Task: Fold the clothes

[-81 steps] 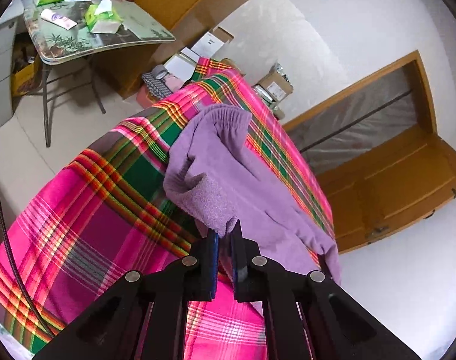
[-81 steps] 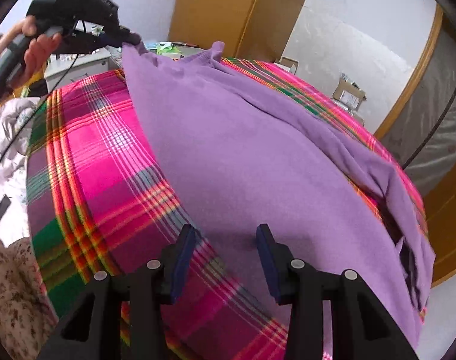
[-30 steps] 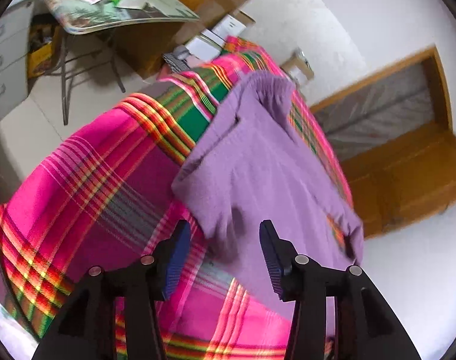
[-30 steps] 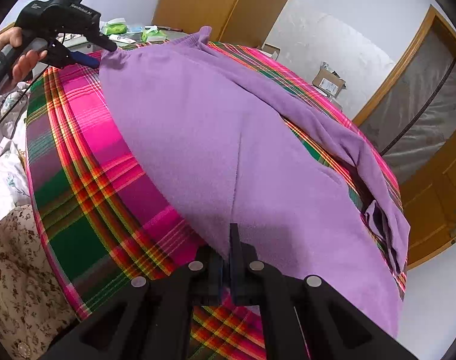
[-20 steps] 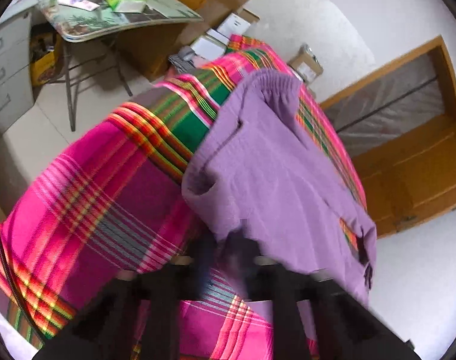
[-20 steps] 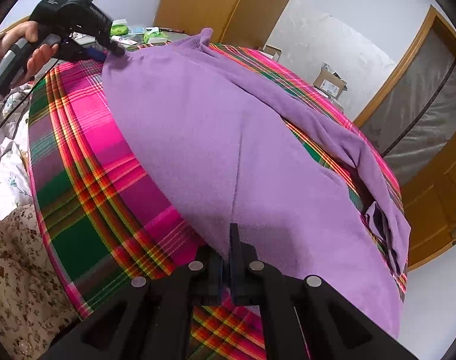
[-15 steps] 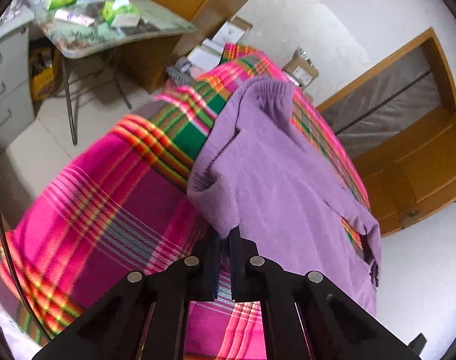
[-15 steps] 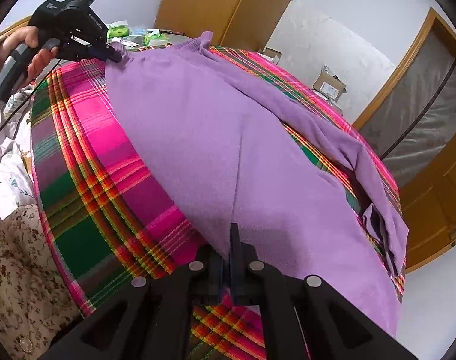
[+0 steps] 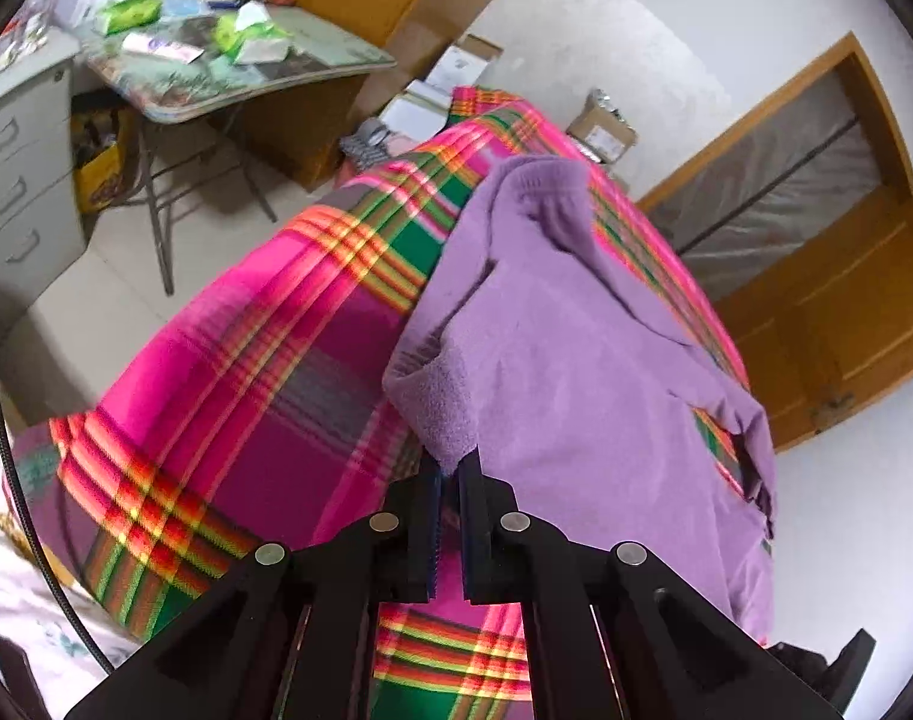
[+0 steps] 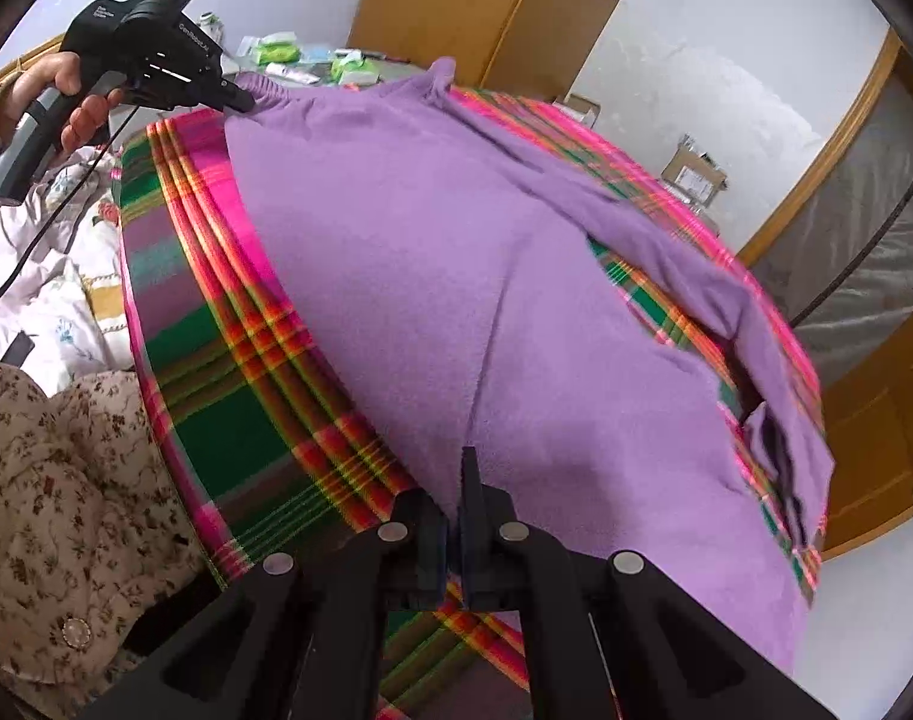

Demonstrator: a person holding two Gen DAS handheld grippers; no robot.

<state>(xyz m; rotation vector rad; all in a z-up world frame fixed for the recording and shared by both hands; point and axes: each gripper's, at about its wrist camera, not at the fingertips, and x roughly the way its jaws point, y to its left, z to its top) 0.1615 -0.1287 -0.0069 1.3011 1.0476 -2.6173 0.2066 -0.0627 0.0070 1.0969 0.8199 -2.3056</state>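
Note:
A purple fleece garment (image 10: 456, 276) lies spread over a bed covered by a pink, green and orange plaid blanket (image 10: 216, 396). My right gripper (image 10: 453, 480) is shut on the garment's near edge. My left gripper (image 9: 453, 468) is shut on a folded corner of the same purple garment (image 9: 576, 372), lifting it slightly off the plaid blanket (image 9: 246, 396). In the right wrist view the left gripper (image 10: 243, 103) shows at the far left corner of the garment, held by a person's hand (image 10: 66, 90). A loose sleeve (image 10: 774, 420) hangs at the right edge.
A cluttered folding table (image 9: 228, 72) and grey drawers (image 9: 18, 180) stand beyond the bed's left side. Cardboard boxes (image 9: 603, 132) sit by the white wall. Wooden doors (image 9: 828, 312) are at the right. A floral sleeve (image 10: 54, 468) and white bedding (image 10: 42, 276) lie at the near left.
My left gripper was open over the garment's corner, then shut on it and raised it a little. The right gripper stayed shut on the near edge; the garment is pulled flatter.

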